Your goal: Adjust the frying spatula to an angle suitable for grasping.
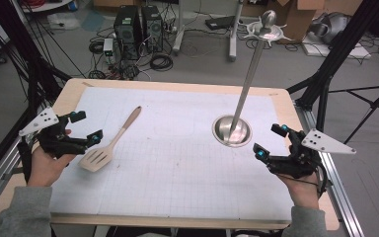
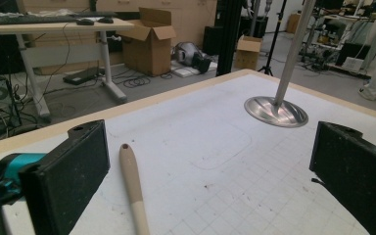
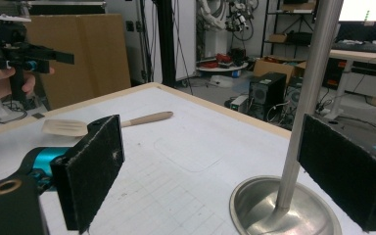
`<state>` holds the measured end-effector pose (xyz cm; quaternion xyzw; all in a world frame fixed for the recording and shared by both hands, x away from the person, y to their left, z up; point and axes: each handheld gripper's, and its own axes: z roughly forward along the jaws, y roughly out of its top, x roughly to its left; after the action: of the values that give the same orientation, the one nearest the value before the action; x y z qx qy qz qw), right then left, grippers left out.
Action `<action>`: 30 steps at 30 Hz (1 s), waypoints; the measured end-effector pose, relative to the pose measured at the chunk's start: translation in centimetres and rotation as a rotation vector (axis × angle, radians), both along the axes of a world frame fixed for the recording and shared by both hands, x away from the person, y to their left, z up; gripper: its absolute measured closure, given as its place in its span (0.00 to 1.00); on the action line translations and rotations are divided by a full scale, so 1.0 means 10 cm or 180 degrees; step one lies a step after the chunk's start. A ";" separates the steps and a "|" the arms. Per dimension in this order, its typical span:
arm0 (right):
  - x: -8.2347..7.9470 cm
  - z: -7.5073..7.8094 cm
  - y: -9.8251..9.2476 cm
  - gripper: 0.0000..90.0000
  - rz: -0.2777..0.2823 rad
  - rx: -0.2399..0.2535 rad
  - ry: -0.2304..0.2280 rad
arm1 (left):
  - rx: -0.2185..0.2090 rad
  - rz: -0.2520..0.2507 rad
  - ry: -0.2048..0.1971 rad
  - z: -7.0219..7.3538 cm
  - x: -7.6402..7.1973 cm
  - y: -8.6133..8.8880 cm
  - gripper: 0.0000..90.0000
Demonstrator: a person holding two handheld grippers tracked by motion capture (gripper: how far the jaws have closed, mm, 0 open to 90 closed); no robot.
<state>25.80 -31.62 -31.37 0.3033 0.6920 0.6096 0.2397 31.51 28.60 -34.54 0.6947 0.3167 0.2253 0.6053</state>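
Note:
A pale wooden slotted spatula (image 1: 109,141) lies flat on the white gridded mat (image 1: 177,173), handle pointing to the far right. My left gripper (image 1: 88,126) hovers just left of its head, open and holding nothing; in the left gripper view the spatula handle (image 2: 131,183) lies on the mat between the spread jaws of this gripper (image 2: 210,176). A metal stand (image 1: 232,131) with a round dish base and a tall tilted pole rises at the mat's right. My right gripper (image 1: 269,140) is open just right of that base; its own view shows the gripper (image 3: 218,169) facing the stand's pole (image 3: 303,107).
The wooden table edge (image 1: 177,85) frames the mat. Computer towers (image 1: 138,29) and cables sit on the floor beyond the far edge. Black tripod legs (image 1: 335,54) stand at the right. The spatula (image 3: 68,127) and the left gripper (image 3: 61,56) show across the table.

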 end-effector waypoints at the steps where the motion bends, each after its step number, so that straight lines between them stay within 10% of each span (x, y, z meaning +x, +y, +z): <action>1: 0.00 0.00 0.00 0.10 0.0008 0.0006 -0.0002 | 0.0007 0.0000 0.0006 0.00 0.01 0.00 0.02; 30: -0.03 -0.11 -0.02 0.10 0.0021 -0.0056 0.0180 | 0.0176 0.0313 0.0248 -0.19 0.27 -0.08 0.08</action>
<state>25.48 -31.84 -32.50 0.3160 0.7049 0.5954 0.2207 34.21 27.82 -36.46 0.7030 0.3674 0.2362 0.5613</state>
